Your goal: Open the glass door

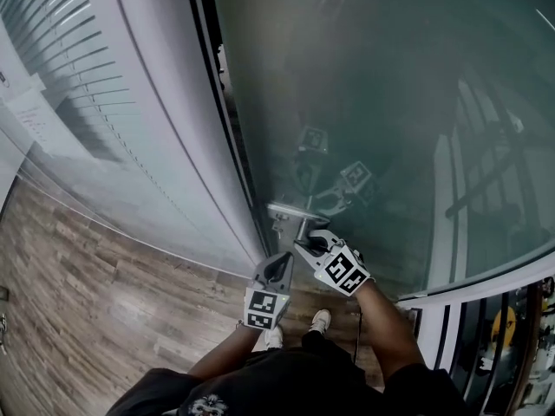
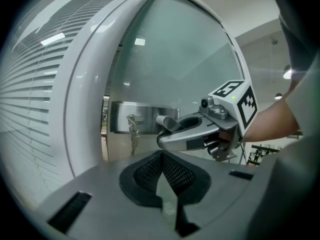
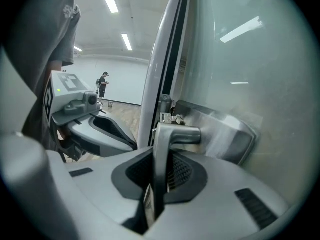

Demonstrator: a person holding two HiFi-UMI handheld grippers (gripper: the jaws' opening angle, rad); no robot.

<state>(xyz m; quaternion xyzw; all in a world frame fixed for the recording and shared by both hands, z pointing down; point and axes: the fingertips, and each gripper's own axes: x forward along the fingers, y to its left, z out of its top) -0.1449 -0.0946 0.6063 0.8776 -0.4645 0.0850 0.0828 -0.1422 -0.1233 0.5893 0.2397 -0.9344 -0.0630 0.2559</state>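
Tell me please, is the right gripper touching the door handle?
Touching. The right gripper view shows the right gripper clamped on the door handle, a pad against each side.

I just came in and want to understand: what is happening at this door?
A person stands at the glass door with a claw in each hand. The right claw is closed on the door's metal lever handle. The left claw is shut and empty, just beside it. Keys hang at the lock plate next to the handle. The door does not look swung open yet.
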